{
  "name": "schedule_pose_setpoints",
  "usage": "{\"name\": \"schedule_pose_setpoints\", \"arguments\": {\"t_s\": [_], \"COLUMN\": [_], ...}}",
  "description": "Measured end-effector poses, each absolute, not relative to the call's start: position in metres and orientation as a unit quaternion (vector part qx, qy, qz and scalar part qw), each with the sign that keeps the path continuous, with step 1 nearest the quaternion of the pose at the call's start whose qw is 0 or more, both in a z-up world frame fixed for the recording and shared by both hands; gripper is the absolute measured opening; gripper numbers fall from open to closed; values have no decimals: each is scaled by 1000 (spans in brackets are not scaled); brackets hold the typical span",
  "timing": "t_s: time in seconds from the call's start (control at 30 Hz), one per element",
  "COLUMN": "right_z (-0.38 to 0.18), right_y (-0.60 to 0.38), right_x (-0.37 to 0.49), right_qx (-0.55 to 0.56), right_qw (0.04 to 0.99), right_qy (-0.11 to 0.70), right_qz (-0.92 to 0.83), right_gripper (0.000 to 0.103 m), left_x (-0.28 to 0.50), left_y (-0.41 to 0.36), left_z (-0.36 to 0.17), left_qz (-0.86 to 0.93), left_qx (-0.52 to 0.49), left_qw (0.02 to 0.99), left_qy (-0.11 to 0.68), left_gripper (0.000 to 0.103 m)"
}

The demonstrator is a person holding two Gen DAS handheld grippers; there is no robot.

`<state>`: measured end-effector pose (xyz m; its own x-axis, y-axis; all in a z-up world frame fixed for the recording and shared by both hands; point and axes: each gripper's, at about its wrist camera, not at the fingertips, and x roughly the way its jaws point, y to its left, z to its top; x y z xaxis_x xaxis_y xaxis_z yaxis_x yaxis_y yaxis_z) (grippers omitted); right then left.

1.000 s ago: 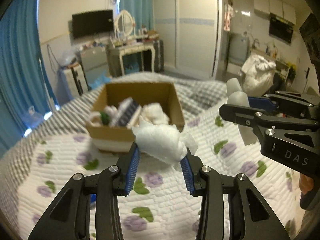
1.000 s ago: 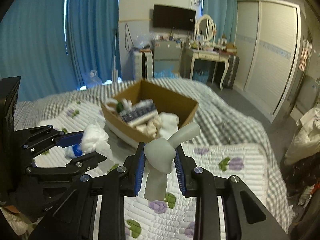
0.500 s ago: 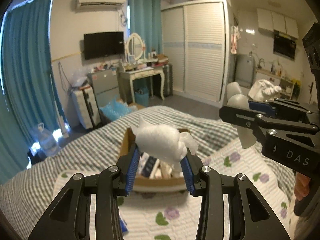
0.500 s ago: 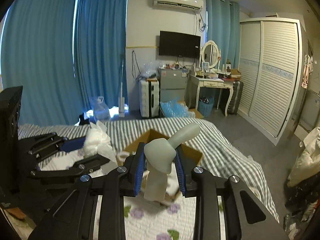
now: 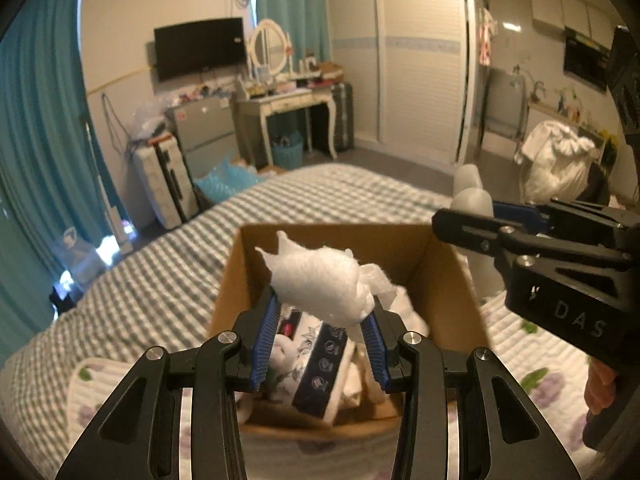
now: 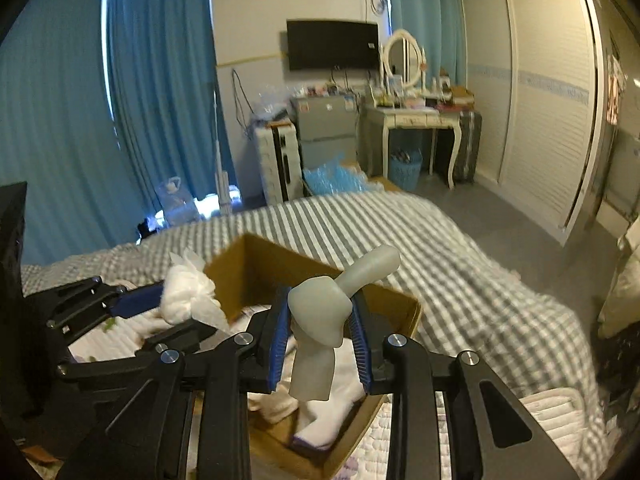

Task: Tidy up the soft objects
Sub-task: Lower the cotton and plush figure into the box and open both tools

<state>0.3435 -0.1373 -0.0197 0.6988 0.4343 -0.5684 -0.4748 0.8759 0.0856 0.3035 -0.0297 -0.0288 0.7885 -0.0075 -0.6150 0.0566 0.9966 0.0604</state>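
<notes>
My left gripper is shut on a white fluffy wad and holds it over the open cardboard box on the bed. The box holds white cloths and a dark patterned pack. My right gripper is shut on a pale grey soft toy with a stubby arm, also over the box. The right gripper shows at the right of the left wrist view, with the toy sticking up. The left gripper and the wad show at the left of the right wrist view.
The box stands on a bed with a grey checked cover and a white flowered quilt. Beyond the bed are blue curtains, a dresser with a mirror, a wardrobe and a white bundle.
Both grippers rose, then came forward and down over the box, each keeping its object. The box has grown larger and now lies directly under the fingers.
</notes>
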Motion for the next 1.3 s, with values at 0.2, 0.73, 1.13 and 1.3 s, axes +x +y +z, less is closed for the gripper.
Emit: {"name": "schedule_pose_setpoints", "arguments": {"t_s": [0.2, 0.73, 1.13, 1.3], "right_z": [-60, 51, 151, 132], "right_y": [-145, -171, -169, -152], "right_x": [373, 297, 155, 123], "right_qx": [-20, -12, -34, -32], "right_qw": [908, 941, 950, 942], "right_qy": [333, 256, 202, 214], "right_qz": [253, 220, 238, 258], "right_gripper": [30, 63, 90, 98], "left_x": [318, 239, 110, 92], "left_y": [-33, -32, -1, 26], "left_z": [-51, 53, 149, 124], "left_qz": [-36, 28, 51, 59], "left_qx": [33, 58, 67, 78], "left_qw": [942, 965, 980, 975], "left_qy": [331, 256, 178, 201], "left_gripper": [41, 78, 90, 90]}}
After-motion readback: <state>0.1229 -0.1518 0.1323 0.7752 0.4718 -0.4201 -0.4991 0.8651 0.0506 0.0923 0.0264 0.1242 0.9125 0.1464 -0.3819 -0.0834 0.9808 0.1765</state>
